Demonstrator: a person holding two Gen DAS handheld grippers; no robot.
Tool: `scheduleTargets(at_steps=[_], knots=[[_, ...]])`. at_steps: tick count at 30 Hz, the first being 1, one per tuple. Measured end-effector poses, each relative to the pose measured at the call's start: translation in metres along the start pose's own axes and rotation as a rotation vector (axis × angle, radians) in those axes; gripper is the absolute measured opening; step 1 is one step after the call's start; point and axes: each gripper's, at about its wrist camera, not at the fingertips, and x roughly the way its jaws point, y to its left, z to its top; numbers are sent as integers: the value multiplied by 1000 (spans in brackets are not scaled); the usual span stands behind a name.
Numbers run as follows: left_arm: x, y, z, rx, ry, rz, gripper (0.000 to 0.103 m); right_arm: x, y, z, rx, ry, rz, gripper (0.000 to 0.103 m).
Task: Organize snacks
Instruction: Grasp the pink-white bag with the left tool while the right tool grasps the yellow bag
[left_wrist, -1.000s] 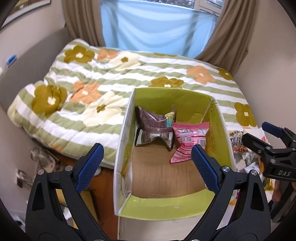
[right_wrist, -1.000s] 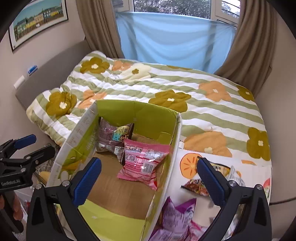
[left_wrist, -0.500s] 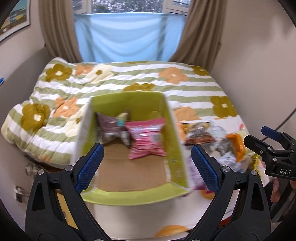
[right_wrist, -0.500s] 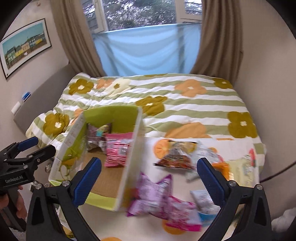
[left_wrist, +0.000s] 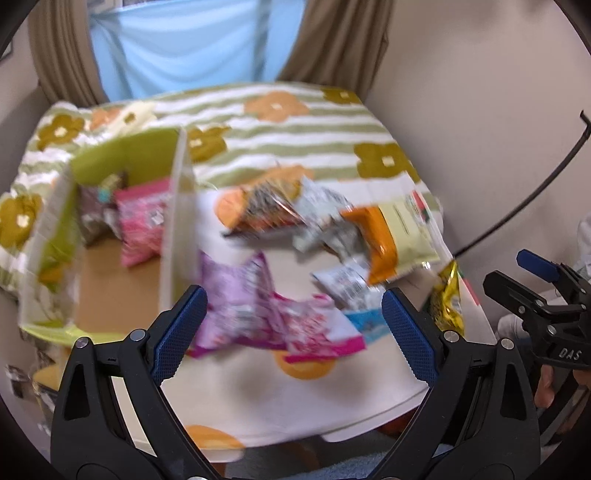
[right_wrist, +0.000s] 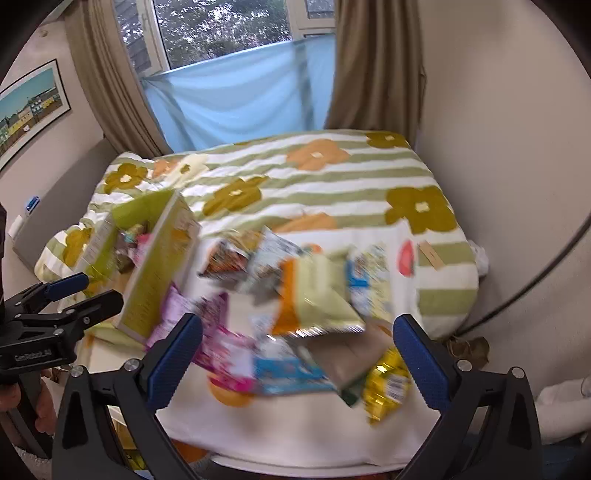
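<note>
A green cardboard box (left_wrist: 173, 229) stands at the left of a white cloth-covered table (left_wrist: 280, 398) and holds a pink packet (left_wrist: 142, 221) and a brown packet (left_wrist: 94, 218). Several loose snack packets lie to its right, among them a purple one (left_wrist: 236, 302), an orange-and-cream one (left_wrist: 391, 236) and a yellow one (left_wrist: 448, 299). My left gripper (left_wrist: 293, 325) is open and empty, above the purple and pink packets. My right gripper (right_wrist: 297, 354) is open and empty over the pile (right_wrist: 295, 295); the box (right_wrist: 155, 269) is on its left. The frames are blurred.
A bed with a green-striped flower quilt (right_wrist: 314, 177) lies behind the table. A wall (left_wrist: 480, 110) is close on the right with a black cable (left_wrist: 535, 192) along it. Curtains and a blue sheet (right_wrist: 240, 96) hang at the back.
Both grippers have swung right, away from the box and over the loose packets. Both stay open and empty.
</note>
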Motion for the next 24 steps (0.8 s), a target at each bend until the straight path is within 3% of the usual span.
scheduleTargets(at_steps=[5,16,24], knots=[[39,-18,-20,-13,57,-17,95,14,-30,-27,43,34,13,103],[119,-23,-49,48,166,28,95,71,-58,-73,71,80,-12,102],[131,-16,-52,77,184,14,95,95,-62,-83,41,104,-48,87]])
